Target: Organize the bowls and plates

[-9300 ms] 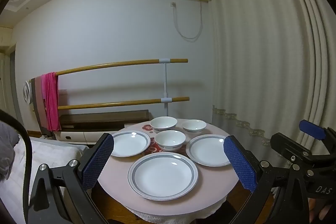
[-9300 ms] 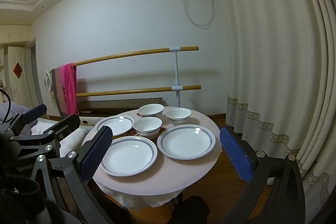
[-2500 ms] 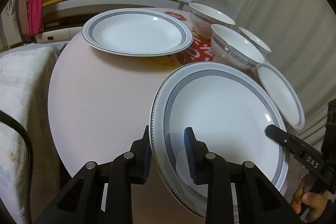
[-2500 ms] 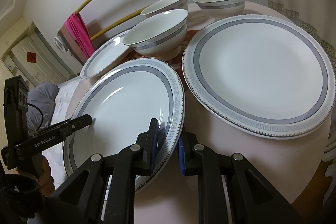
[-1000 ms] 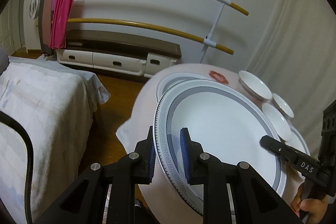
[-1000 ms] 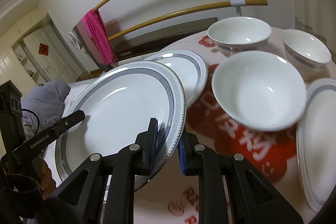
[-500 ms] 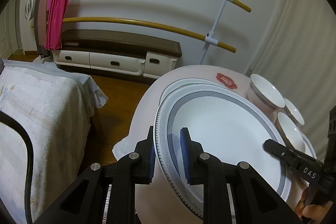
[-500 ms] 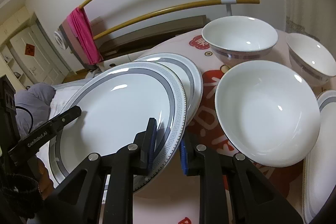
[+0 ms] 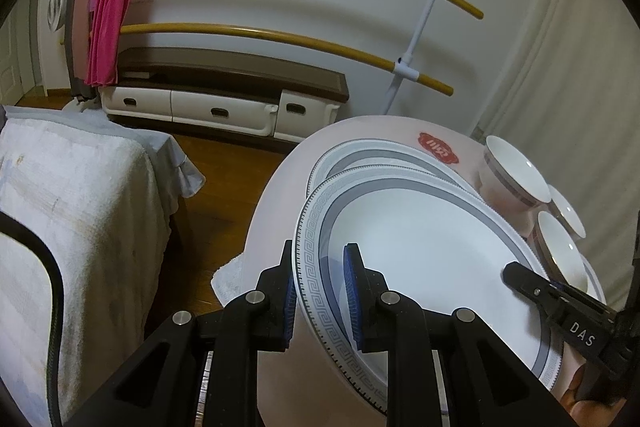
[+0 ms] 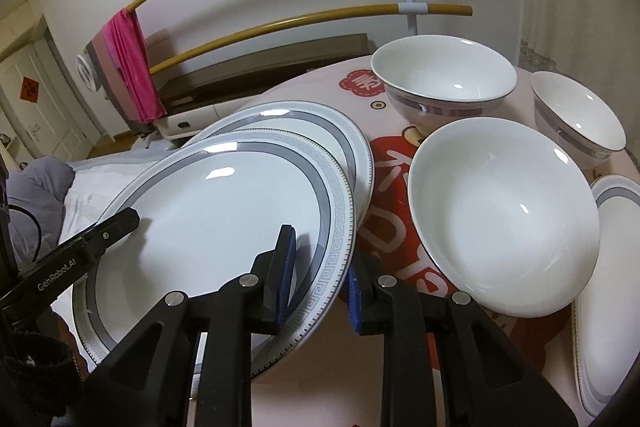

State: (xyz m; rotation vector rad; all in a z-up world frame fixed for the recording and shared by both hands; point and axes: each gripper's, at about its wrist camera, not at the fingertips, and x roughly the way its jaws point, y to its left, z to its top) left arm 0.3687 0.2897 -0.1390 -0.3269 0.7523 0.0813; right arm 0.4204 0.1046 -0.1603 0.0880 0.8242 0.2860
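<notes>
1. Large grey-rimmed plate (image 10: pixel 224 211) sits over a second plate (image 10: pixel 352 143) at the left edge of the round table (image 9: pixel 272 227); its far edge overlaps that plate's rim.
2. Left gripper (image 9: pixel 320 287) pinches the plate's near rim, pads pressed on both faces.
3. Right gripper (image 10: pixel 320 271) straddles the opposite rim; jaws opening, with a gap visible on the outer side.
4. Three bowls (image 10: pixel 504 219) stand to the right; another plate (image 10: pixel 612 267) lies at the far right.

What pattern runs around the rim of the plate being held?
A grey Greek-key band on the plate, clearest in the right wrist view.
</notes>
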